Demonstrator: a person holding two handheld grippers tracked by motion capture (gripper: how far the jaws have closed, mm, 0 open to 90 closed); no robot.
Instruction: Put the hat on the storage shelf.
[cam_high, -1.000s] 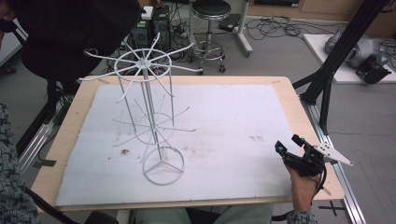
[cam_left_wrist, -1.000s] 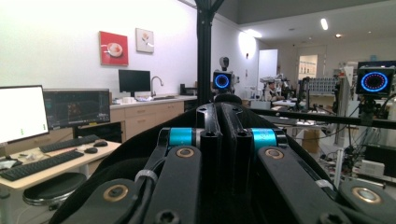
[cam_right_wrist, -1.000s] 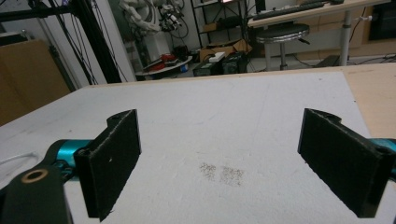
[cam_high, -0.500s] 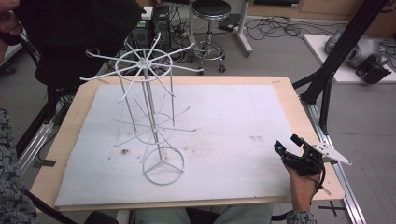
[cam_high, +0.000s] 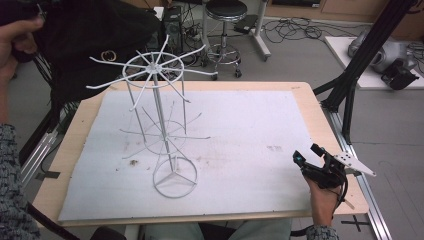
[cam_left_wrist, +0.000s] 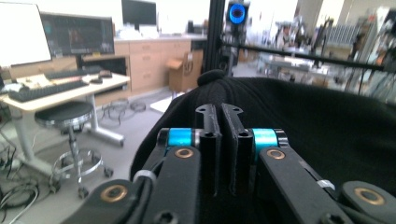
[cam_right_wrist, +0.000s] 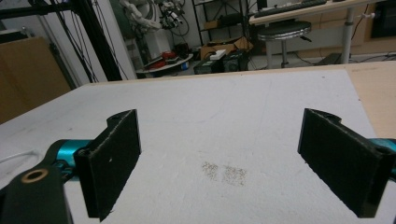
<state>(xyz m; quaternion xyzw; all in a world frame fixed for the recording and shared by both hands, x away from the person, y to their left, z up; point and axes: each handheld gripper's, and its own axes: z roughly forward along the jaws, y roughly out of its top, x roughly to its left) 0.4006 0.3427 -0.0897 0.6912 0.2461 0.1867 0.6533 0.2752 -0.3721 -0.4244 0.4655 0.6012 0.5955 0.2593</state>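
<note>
A white wire rack (cam_high: 159, 100) with spoke arms stands on the white mat (cam_high: 240, 125). A black fabric hat (cam_high: 95, 40) with a small gold emblem hangs in the air at the far left, its lower edge just behind the rack's top ring. In the left gripper view my left gripper (cam_left_wrist: 222, 109) is shut on the edge of the black hat (cam_left_wrist: 303, 116). The person's left hand (cam_high: 17, 42) holds that gripper up at the picture's top left. My right gripper (cam_high: 306, 152) rests near the table's right front corner, open and holding nothing; its jaws (cam_right_wrist: 219, 116) stand wide over bare mat.
The wooden table (cam_high: 300, 92) shows around the mat. A faint stain (cam_right_wrist: 224, 173) marks the mat by the right gripper. A stool (cam_high: 226, 15), cables and black frame posts (cam_high: 360, 60) stand beyond the table.
The black hat and the left hand have come down and a little toward the rack's top. The right gripper has stayed put.
</note>
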